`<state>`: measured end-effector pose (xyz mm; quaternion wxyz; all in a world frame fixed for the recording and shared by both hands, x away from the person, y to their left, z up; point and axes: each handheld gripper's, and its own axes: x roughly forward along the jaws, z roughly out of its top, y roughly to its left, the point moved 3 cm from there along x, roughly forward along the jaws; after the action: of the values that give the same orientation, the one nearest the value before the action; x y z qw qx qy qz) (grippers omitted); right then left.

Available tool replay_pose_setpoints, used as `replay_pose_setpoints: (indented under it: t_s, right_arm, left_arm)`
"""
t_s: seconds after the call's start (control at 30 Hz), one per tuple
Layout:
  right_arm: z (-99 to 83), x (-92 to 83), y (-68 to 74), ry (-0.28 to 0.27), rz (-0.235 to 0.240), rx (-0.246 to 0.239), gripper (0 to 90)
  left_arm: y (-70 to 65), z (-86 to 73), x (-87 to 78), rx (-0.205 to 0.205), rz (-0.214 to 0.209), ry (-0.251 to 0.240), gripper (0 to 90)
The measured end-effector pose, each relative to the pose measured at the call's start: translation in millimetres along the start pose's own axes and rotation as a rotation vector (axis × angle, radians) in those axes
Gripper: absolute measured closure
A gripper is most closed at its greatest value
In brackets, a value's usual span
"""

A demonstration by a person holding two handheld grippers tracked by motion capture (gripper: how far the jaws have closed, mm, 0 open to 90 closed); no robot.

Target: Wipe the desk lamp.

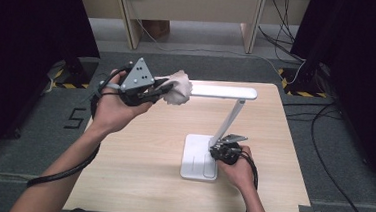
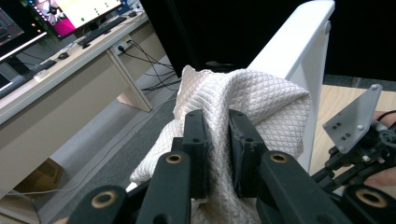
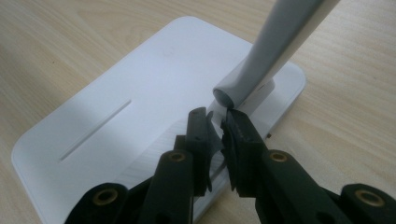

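Grey carpet surrounds a light wooden table (image 1: 136, 177), with pale desk legs and loose cables on the floor beyond its far edge and dark curtains at both sides. On the table stands a white desk lamp: its flat base (image 1: 194, 159) sits right of centre, the slanted arm (image 1: 229, 118) rises from the base's right end, and the long head (image 1: 222, 91) runs level above the far part of the tabletop. The left gripper (image 1: 169, 88) is held up at the head's left tip with its jaws clamped on a cream quilted cloth (image 1: 179, 93); in the left gripper view the cloth (image 2: 243, 107) is bunched between the jaws and drapes against the white lamp head (image 2: 299, 51). The right gripper (image 1: 216, 149) is low at the base's right end, where the arm meets the base; in the right gripper view its jaws (image 3: 217, 126) stand nearly together, with only a narrow gap, their tips just at the foot of the lamp arm (image 3: 275, 51) and over the base (image 3: 140, 112), and whether they pinch anything there cannot be told. Bare tabletop lies open to the left of the base and along the near edge, while the slanted arm and the right hand crowd the base's right side. A black cable trails from the left forearm off the table's left edge.
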<state>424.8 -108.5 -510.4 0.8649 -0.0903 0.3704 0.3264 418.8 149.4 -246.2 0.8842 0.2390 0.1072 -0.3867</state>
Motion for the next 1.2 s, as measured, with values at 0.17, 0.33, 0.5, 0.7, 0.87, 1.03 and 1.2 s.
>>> replay_pose_setpoints:
  t_s: [0.17,0.33,0.5,0.7,0.87,1.03,1.2]
  right_arm:
    - [0.0,0.0,0.1,0.0,-0.002,0.006,80.2]
    - [0.2,0.1,0.0,0.0,-0.002,0.003,80.2]
    - [-0.1,0.0,0.3,-0.001,-0.005,0.0,80.3]
    - [-0.1,-0.1,0.5,-0.001,-0.009,-0.006,80.8]
    - [-0.1,-0.2,0.5,0.0,-0.01,-0.006,80.9]
    - [-0.1,-0.4,0.4,0.001,-0.01,-0.007,81.2]
    - [-0.4,-0.3,0.3,-0.002,-0.008,-0.006,81.2]
  left_arm:
    - [-5.6,5.7,7.2,0.001,-0.008,0.004,78.9]
    - [-12.3,10.6,13.0,0.008,-0.017,0.005,78.9]
    - [-16.4,14.2,18.9,0.002,-0.019,0.003,79.0]
    - [-19.9,17.8,24.4,-0.012,-0.018,0.002,79.1]
    - [-23.3,21.7,29.7,-0.01,-0.023,0.003,79.2]
    - [-26.4,25.1,34.4,-0.01,-0.028,0.003,79.2]
    - [-30.0,27.7,38.3,-0.009,-0.03,0.002,79.2]
